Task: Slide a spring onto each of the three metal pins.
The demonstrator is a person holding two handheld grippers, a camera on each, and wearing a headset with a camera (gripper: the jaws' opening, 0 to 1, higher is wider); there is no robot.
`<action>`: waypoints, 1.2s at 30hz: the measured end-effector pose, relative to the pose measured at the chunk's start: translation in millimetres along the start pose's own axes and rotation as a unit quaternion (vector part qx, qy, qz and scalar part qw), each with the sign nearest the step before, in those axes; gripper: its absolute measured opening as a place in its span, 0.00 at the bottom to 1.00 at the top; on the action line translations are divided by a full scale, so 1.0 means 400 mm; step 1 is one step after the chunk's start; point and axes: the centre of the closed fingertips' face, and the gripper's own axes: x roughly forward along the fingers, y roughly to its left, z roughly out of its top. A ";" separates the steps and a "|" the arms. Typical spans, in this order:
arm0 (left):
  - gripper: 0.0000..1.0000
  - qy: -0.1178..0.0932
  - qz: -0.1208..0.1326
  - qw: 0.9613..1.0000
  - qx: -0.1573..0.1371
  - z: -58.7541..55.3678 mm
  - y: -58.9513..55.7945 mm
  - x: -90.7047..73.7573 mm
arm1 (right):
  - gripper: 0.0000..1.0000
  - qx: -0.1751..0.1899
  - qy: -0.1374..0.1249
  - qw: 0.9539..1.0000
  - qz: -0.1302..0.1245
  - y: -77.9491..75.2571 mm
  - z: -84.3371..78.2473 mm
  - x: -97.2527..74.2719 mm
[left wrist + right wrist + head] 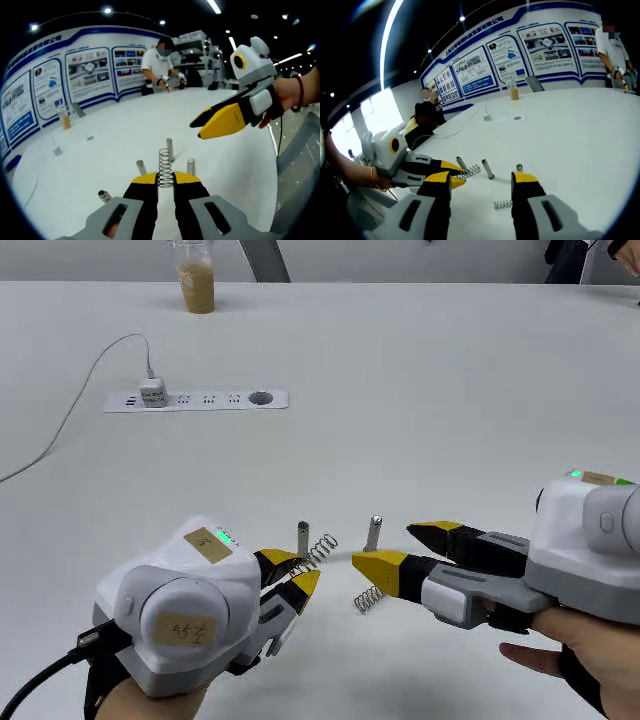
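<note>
At the near edge of the white table, the left gripper is held low, its yellow-tipped jaws clenched on the end of a spring. The spring is gripped by its lowest coils and juts out beyond the tips. In the head view its free end is seen just beside the left pin, on the side facing the right pin; whether it touches the left pin cannot be told.

The right gripper is held opposite, pointed toward the left one, with its jaws spread wide and released. Its tips are seen close to the right pin.

A loose spring is seen lying on its side on the table, just nearer than the right gripper's lower jaw and apart from both pins. The two pins are seen standing upright, near each other, with bare shafts. A third pin is seen in the left gripper view, close beside that gripper's jaw and apart from the other two.

Farther back, a white power strip is laid flat on the table, with a charger plugged in at one end and a cable trailing off from it. At the far edge a clear cup of tan liquid is placed.
</note>
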 end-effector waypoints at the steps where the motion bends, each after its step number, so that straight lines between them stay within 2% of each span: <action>1: 0.11 -0.012 0.000 1.000 -0.009 0.010 -0.001 -0.005 | 0.48 0.004 -0.002 1.000 0.004 0.005 0.004 0.006; 5: 0.11 -0.046 0.000 0.998 -0.039 0.038 0.003 -0.021 | 0.44 0.014 -0.005 1.000 0.017 0.025 0.013 0.021; 9: 0.11 -0.079 0.005 0.995 -0.056 0.062 0.010 -0.039 | 0.39 0.056 -0.023 0.997 0.039 0.049 0.034 0.037; 13: 0.11 -0.093 0.003 0.994 -0.062 0.072 0.009 -0.052 | 0.34 0.074 -0.025 0.996 0.050 0.067 0.041 0.049; 18: 0.11 -0.108 -0.003 0.993 -0.055 0.083 0.002 -0.064 | 0.29 0.119 -0.035 0.990 0.065 0.087 0.044 0.061; 23: 0.11 -0.120 -0.006 0.991 -0.056 0.095 0.000 -0.072 | 0.25 0.127 -0.031 0.989 0.073 0.106 0.039 0.068; 26: 0.11 -0.126 -0.013 0.990 -0.061 0.098 -0.004 -0.075 | 0.21 0.141 -0.033 0.986 0.080 0.115 0.042 0.071; 33: 0.11 -0.132 -0.018 0.989 -0.060 0.099 -0.009 -0.080 | 0.14 0.161 -0.043 0.982 0.087 0.121 0.054 0.073; 36: 0.11 -0.125 -0.018 0.990 -0.055 0.093 -0.009 -0.080 | 0.13 0.163 -0.042 0.981 0.092 0.127 0.053 0.074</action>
